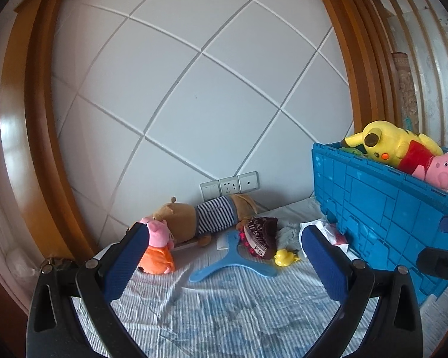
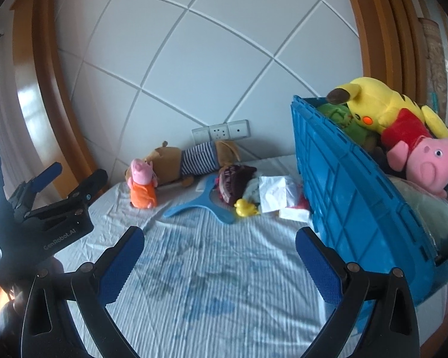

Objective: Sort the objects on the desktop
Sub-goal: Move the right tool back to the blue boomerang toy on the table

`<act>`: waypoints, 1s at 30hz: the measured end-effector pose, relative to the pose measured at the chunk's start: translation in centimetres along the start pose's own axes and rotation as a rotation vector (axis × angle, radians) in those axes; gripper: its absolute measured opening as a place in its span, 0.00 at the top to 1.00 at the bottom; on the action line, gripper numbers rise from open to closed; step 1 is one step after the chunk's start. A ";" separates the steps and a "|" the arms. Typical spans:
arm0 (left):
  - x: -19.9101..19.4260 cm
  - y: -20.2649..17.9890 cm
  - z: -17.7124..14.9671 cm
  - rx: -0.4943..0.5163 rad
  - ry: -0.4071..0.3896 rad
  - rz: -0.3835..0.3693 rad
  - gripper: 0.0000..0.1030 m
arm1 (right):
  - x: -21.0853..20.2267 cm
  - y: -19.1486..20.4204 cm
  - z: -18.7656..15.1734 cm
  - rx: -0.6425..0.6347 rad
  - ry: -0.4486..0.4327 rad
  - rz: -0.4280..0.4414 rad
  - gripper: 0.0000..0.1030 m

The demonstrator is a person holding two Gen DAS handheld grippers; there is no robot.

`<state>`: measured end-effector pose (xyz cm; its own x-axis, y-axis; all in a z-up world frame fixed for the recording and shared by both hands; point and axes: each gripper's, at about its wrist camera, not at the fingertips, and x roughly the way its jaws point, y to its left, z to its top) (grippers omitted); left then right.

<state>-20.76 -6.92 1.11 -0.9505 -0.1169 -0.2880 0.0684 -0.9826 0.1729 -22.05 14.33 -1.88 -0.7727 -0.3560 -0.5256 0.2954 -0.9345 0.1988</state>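
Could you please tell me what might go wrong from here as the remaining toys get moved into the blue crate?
1. The blue crate is already heaped: the yellow plush and pink pig plush sit above its rim, so adding more may tip one out.
2. The small yellow duck lies against the blue boomerang and white packets; a grasp could catch a neighbour.
3. Both grippers are open and close together; the left gripper and right gripper could collide.

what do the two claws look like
Both match: the left claw and right claw each have black plastic arms with slotted cut-outs and silver rivets, tipped by blue ribbed pads. Seen from the right wrist, the left claw's black body reads "GenRobot.AI" in pale lettering. No cables or sleeves show.
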 end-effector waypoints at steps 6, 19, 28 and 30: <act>-0.6 -0.3 0.4 -0.017 -0.005 0.011 0.00 | -0.8 -0.1 0.1 -0.016 -0.009 0.005 0.00; -0.2 -1.2 1.2 0.014 -0.007 0.010 0.00 | -1.1 0.2 0.1 -0.019 -0.030 -0.015 0.00; 1.0 -4.5 3.2 0.102 -0.056 -0.074 0.00 | -0.6 0.6 -0.5 -0.032 -0.040 -0.060 0.00; 1.7 -5.1 3.6 0.142 -0.067 -0.076 0.00 | -0.3 0.4 -0.8 -0.020 -0.038 -0.072 0.00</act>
<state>-23.79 -1.61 3.16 -0.9696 -0.0289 -0.2428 -0.0430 -0.9573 0.2858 -21.29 14.08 -2.29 -0.8128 -0.2878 -0.5064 0.2490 -0.9577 0.1446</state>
